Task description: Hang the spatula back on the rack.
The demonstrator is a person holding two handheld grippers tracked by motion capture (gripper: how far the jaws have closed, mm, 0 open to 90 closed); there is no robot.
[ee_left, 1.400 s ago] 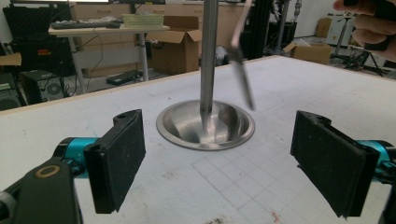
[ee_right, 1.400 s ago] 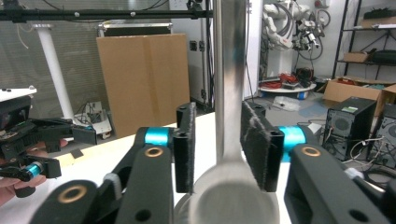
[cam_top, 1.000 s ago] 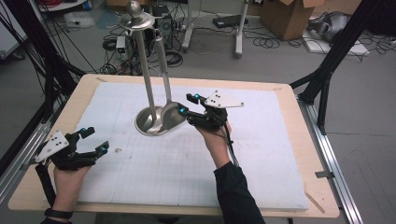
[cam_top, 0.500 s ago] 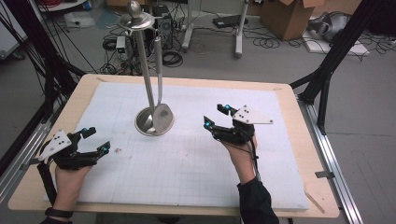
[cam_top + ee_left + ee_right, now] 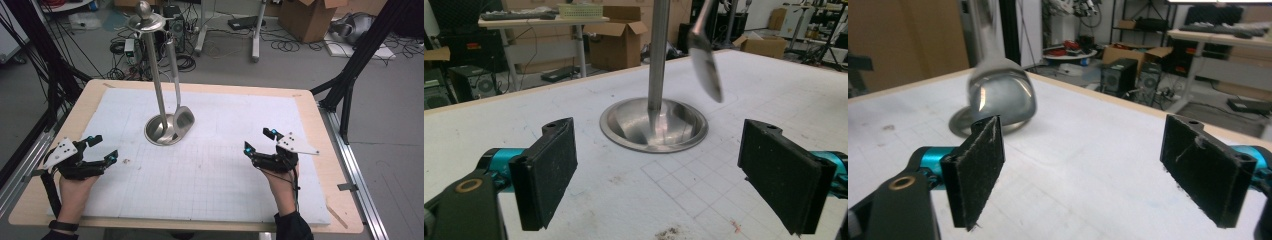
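Observation:
A steel stand with a round dished base (image 5: 155, 135), a tall pole (image 5: 155, 75) and a disc with a ball on top stands at the table's middle left. A large steel spoon (image 5: 183, 120) hangs from the top disc, its bowl just above the base's right rim and blurred in both gripper views (image 5: 706, 65) (image 5: 1002, 95). My left gripper (image 5: 104, 148) rests open at the near left, facing the base (image 5: 654, 127). My right gripper (image 5: 260, 140) is open and empty at the near right, well apart from the spoon.
A white gridded mat (image 5: 215, 170) covers the wooden table (image 5: 345, 220). Black frame struts (image 5: 350, 75) stand at both sides. Cables, boxes and computers lie on the floor beyond the far edge.
My right gripper has drawn away from the spoon's bowl by the stand, moving right and toward the person. The spoon now hangs free. The left gripper has stayed put.

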